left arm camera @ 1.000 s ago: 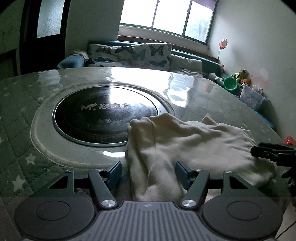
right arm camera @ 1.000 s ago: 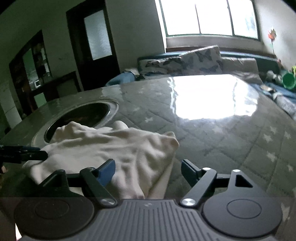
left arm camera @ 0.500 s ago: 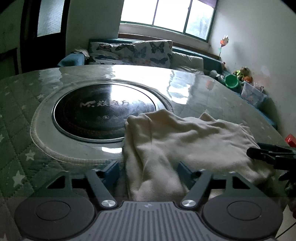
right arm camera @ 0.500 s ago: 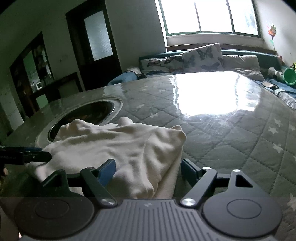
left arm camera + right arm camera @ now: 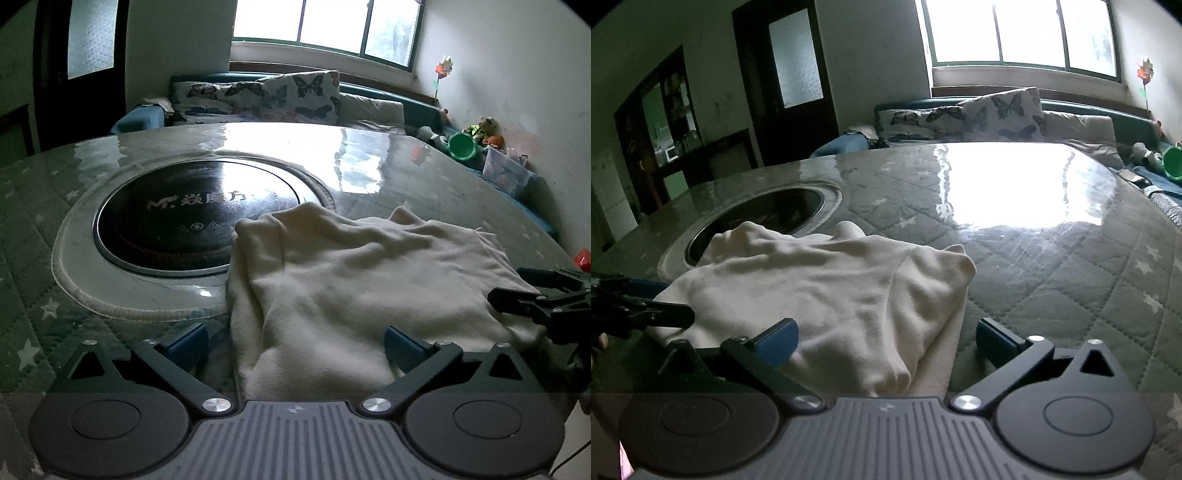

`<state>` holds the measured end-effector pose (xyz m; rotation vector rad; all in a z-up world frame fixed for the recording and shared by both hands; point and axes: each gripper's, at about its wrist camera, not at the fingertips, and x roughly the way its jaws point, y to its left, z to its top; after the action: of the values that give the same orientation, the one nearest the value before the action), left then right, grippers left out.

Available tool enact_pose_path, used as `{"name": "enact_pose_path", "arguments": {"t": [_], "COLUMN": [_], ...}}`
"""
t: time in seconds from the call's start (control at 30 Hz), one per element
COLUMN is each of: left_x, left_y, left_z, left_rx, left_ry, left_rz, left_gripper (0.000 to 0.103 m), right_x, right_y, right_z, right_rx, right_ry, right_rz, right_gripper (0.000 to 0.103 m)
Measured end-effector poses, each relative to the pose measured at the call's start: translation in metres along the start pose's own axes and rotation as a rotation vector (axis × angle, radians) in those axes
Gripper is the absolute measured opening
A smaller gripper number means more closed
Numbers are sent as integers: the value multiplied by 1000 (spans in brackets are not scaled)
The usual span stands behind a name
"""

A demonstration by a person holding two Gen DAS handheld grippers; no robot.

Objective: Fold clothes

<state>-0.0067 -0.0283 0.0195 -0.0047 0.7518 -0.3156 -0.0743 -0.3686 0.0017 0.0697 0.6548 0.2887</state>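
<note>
A cream garment (image 5: 354, 280) lies rumpled on the round table, its far left corner over the rim of the black cooktop; it also shows in the right wrist view (image 5: 820, 288). My left gripper (image 5: 295, 341) is open, its blue pads on either side of the garment's near left edge. My right gripper (image 5: 886, 339) is open around the garment's near right edge. Each gripper shows in the other's view, the right one (image 5: 543, 299) at the garment's right side, the left one (image 5: 639, 310) at its left side.
A black induction cooktop (image 5: 192, 218) sits inset in the quilted, star-patterned table cover (image 5: 1052, 280). A sofa with butterfly cushions (image 5: 288, 96) stands behind the table. Toys and a green pot (image 5: 463, 146) lie by the right wall.
Both grippers have drawn back a little toward the near table edge, and their jaws stand wider. The garment has stayed put on the table.
</note>
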Motion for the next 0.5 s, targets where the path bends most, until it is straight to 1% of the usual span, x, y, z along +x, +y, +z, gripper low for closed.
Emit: {"name": "enact_pose_path", "arguments": {"t": [0.13, 0.3, 0.4, 0.5], "left_x": [1, 2, 4, 5], "left_y": [-2, -4, -6, -8], "left_z": [0, 1, 2, 3], "left_rx": [8, 18, 26, 34], "left_ry": [5, 13, 23, 30], "left_rz": [6, 18, 26, 34], "left_gripper": [103, 103, 103, 103], "right_x": [1, 2, -1, -4], "right_y": [1, -2, -7, -15], "right_z": [1, 2, 0, -3], "right_rx": [-14, 1, 48, 133], "right_ry": [12, 14, -13, -54], "right_rz": [-4, 5, 23, 46], "right_gripper": [103, 103, 103, 103]}}
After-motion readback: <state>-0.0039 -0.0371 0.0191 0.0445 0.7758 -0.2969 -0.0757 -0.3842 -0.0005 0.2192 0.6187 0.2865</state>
